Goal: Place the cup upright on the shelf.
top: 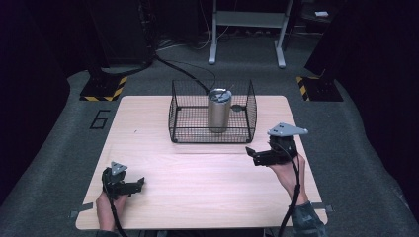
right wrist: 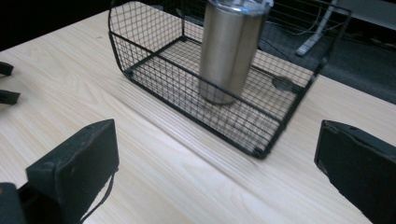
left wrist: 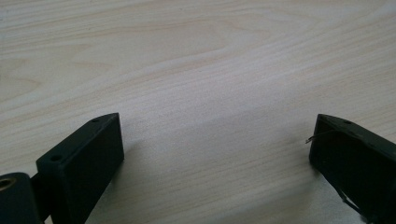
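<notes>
Pale wood table (top: 197, 182) lay under both my grippers, jaws wide apart and empty. Tumbler (right wrist: 231, 51) stood upright inside basket (right wrist: 149, 70), ahead of my right gripper (top: 253, 154), nearer than my left gripper (top: 138, 183).

- The worktop (top: 197, 173) is brightly lit from above while the surrounding room falls into near darkness.
- In the left gripper view, soft shadows lie on the wood beneath the jaws.
- The right gripper view's near jaws look slightly blurred.
</notes>
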`<state>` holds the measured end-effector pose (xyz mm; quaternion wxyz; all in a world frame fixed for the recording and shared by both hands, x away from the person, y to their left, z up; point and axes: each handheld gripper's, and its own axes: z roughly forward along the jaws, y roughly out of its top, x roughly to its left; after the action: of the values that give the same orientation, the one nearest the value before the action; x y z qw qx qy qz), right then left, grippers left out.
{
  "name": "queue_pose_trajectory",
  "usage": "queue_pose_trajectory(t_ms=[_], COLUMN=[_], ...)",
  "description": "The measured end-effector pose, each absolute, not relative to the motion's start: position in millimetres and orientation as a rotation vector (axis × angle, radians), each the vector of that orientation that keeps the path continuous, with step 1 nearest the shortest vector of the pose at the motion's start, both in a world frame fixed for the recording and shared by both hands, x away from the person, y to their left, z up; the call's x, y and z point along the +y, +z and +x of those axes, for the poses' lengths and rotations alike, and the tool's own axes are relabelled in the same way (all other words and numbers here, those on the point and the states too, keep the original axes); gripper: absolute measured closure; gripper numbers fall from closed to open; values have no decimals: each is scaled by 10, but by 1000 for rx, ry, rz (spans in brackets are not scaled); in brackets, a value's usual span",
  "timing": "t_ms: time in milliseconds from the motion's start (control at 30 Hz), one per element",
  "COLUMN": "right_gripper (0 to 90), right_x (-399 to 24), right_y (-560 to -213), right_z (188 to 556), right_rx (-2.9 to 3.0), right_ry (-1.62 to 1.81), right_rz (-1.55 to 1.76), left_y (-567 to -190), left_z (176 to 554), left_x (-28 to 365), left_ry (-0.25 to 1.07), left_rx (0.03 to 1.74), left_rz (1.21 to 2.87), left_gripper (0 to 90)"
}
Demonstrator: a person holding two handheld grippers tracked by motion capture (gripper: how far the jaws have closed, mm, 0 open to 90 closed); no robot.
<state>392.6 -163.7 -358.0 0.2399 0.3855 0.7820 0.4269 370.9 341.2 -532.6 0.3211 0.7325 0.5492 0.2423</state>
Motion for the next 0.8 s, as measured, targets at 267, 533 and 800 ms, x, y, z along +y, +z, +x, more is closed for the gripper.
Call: queue_pose_trajectory(t_ms=[267,533,800], right_gripper=[0,0,0], right_x=[-1995,-2322,-2578], right_y=[-3853,-4279,-4774], right_z=[3712,3551,3477], right_rx=[2083,2049,2015], right_ry=[1131,1064,1000], right_rz=[1160,1314,1461], left_y=[-5326,-5325,-5325], left_z=[3709,3707,3707], left_x=[3412,3410,3411], left_ry=[637,637,637], left_rx=[1442,1446,1447], left_rz=[1924,1922,1922], left_gripper=[29,30,30])
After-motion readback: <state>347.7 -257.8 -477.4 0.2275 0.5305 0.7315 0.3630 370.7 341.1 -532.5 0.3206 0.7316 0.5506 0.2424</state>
